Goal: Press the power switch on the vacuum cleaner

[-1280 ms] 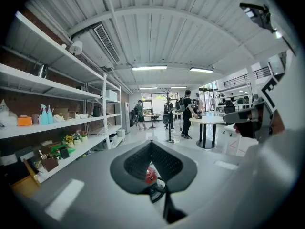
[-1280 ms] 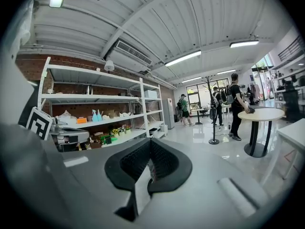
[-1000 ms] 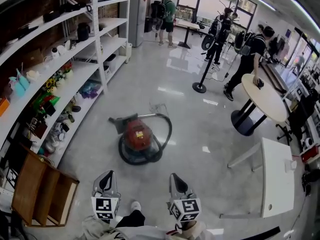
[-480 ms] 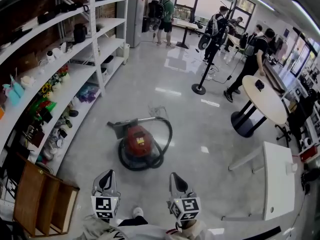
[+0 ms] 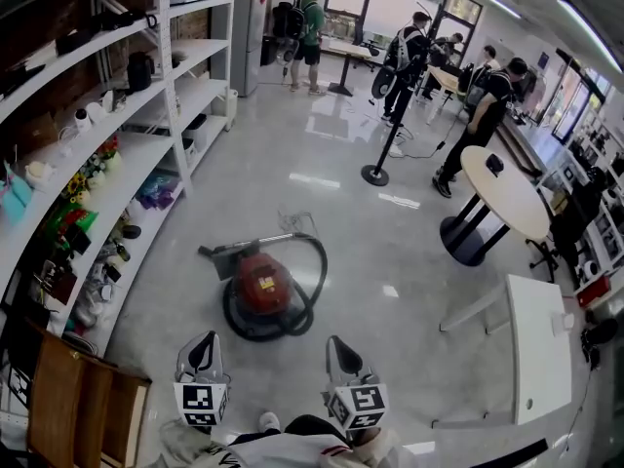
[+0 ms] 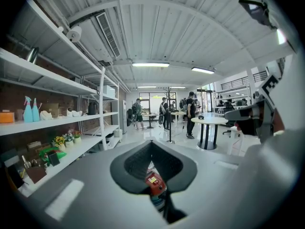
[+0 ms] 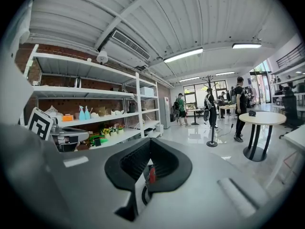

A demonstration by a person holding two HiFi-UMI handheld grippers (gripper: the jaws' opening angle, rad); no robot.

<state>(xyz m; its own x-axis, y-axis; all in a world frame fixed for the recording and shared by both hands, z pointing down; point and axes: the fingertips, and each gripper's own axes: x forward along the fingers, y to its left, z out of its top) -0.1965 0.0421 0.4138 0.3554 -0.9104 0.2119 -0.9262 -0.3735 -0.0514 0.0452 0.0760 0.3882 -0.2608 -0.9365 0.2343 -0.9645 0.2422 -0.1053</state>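
I have the left hand-held gripper (image 5: 204, 343) and right hand-held gripper (image 5: 337, 345) low in the head view, both with jaws pressed together and nothing held. The red vacuum (image 5: 261, 284) sits on the floor (image 5: 390, 252) ahead, well apart from both, with its black hose (image 5: 314, 291) looped round it. Shelves (image 5: 117, 164) are to the left.

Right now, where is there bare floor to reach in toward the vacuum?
The floor this side of the vacuum is bare, and so is the wide stretch to its right, up to the white table. The left is crowded: shelves and a wooden crate. The hose loops round the vacuum.
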